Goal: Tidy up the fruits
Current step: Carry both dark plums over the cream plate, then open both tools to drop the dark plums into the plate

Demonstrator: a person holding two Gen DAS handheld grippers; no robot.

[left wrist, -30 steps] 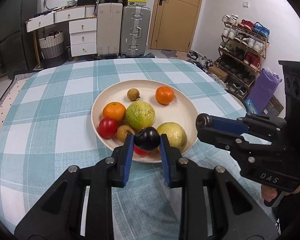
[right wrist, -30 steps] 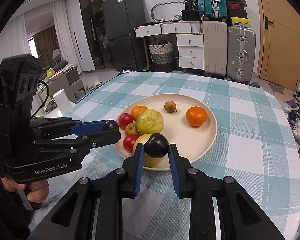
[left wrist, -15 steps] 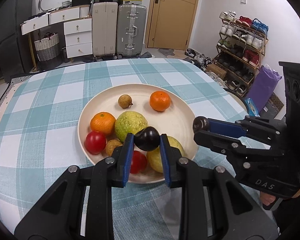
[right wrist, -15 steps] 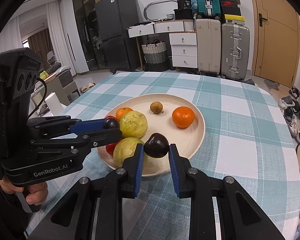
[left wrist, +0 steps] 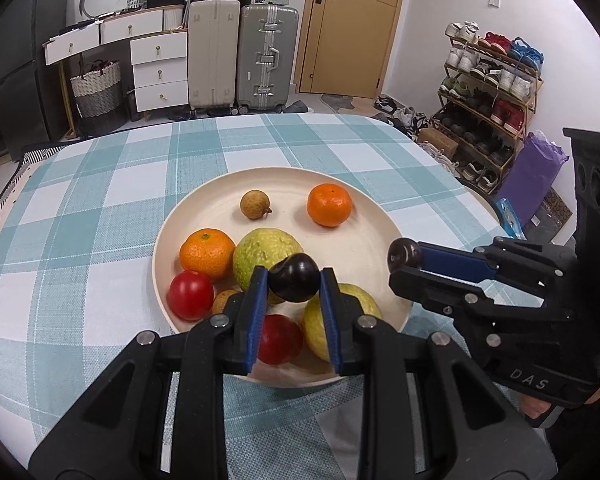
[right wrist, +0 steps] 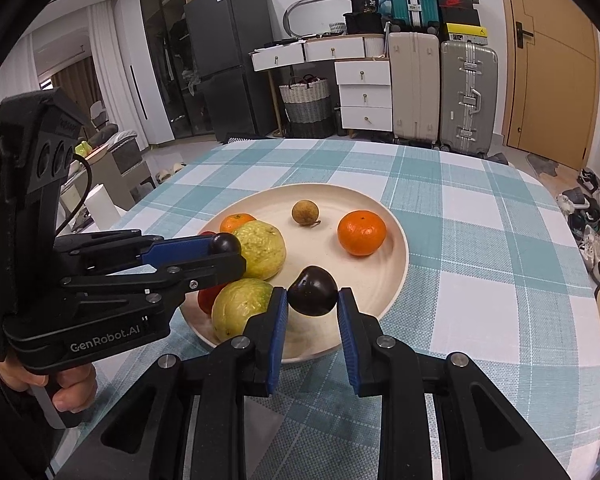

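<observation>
A cream plate point(left wrist: 376, 216) point(right wrist: 396, 240) on the checked tablecloth holds two oranges point(left wrist: 329, 205) point(left wrist: 207, 253), a small brown longan point(left wrist: 254, 205), two green-yellow guavas point(left wrist: 267, 254) point(right wrist: 238, 308) and red tomatoes point(left wrist: 191, 295). My left gripper point(left wrist: 293, 280) is shut on a dark purple fruit point(left wrist: 294, 282) above the plate's near part. It also shows from the side in the right wrist view, left gripper point(right wrist: 224, 246). My right gripper point(right wrist: 313, 294) is shut on a second dark purple fruit point(right wrist: 313, 290) over the plate's near right part, and the right gripper point(left wrist: 404, 256) appears at the plate's right rim.
The table's tablecloth point(left wrist: 100, 208) spreads around the plate. Beyond the table stand suitcases point(left wrist: 266, 56), white drawers point(left wrist: 160, 68) and a shoe rack point(left wrist: 492, 92). A person's hand point(right wrist: 66, 384) holds the left gripper's handle.
Both grippers have advanced a little over the plate, so it sits lower and nearer in both views. Each still grips its dark fruit.
</observation>
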